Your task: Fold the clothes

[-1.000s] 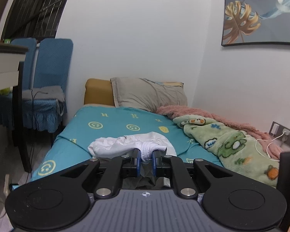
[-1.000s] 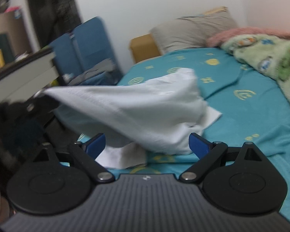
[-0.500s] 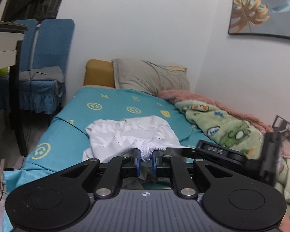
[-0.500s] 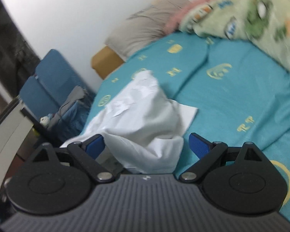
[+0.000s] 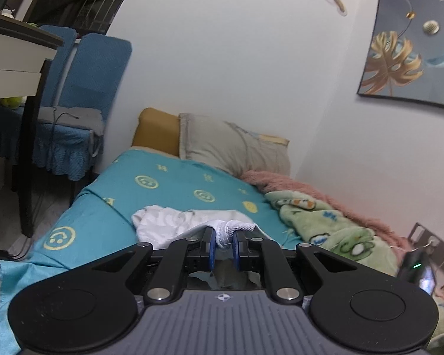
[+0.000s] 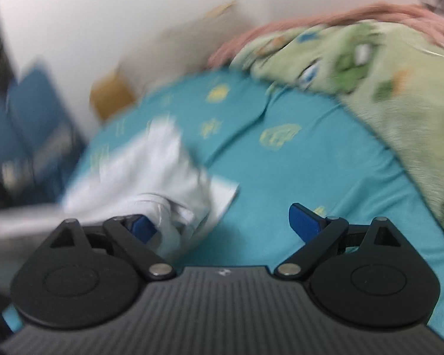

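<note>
right view: all smeared and blurry | cloth (image 6: 151, 177) edges fuzzy, its near end hidden behind the right gripper (image 6: 219, 222) | chair (image 6: 35, 124) just a blue smudge | left view: cloth (image 5: 189, 222) front part hidden behind the left gripper (image 5: 223, 244) | picture (image 5: 411, 44) cut off at the right edge | desk (image 5: 11, 53) cut off at the left

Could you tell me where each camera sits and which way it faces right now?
Left wrist: on the left hand-held gripper, facing up the bed toward the pillow; its fingers pinch the white garment.
Right wrist: on the right hand-held gripper, blurred, angled down over the bed; jaws wide apart, garment by the left finger.
Shared: garment, bed, green blanket.
</note>
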